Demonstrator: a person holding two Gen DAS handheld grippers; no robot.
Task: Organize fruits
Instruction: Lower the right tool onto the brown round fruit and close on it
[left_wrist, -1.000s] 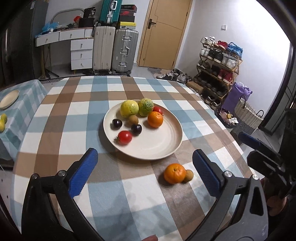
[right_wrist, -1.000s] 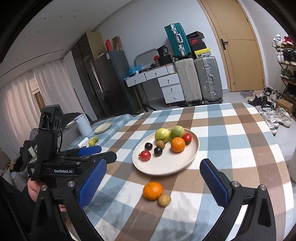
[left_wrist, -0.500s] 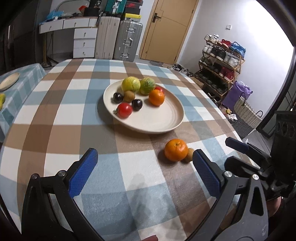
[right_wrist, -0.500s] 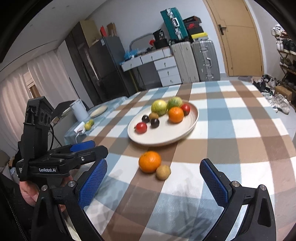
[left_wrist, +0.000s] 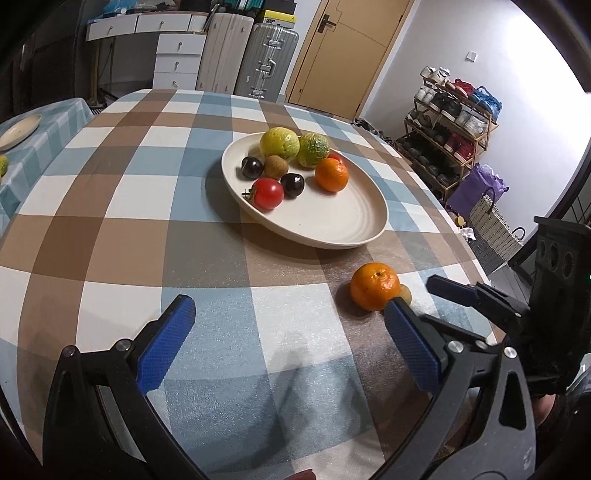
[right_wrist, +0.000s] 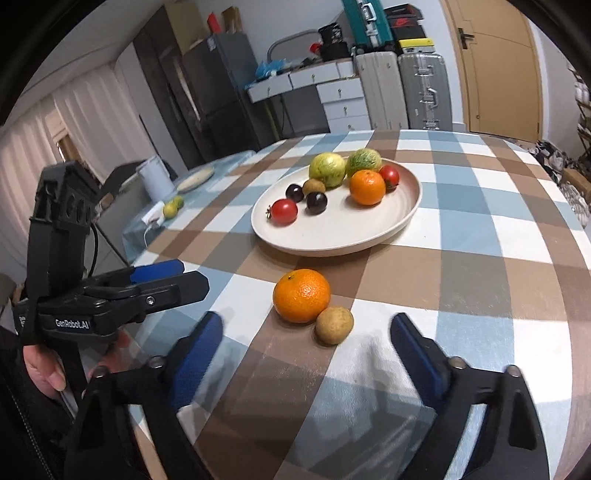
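Near the table's front edge, the right gripper (right_wrist: 306, 347) hovers with jaws spread wide, lined up on the loose orange (right_wrist: 301, 295) and the small brown fruit (right_wrist: 334, 325) touching it. Beyond them the plate (right_wrist: 369, 240) holds the sorted fruit. The left gripper (left_wrist: 288, 332) waits alongside, likewise spread and empty.

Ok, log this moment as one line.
left tongs open, empty | right tongs open, empty, facing orange and kiwi | both off plate
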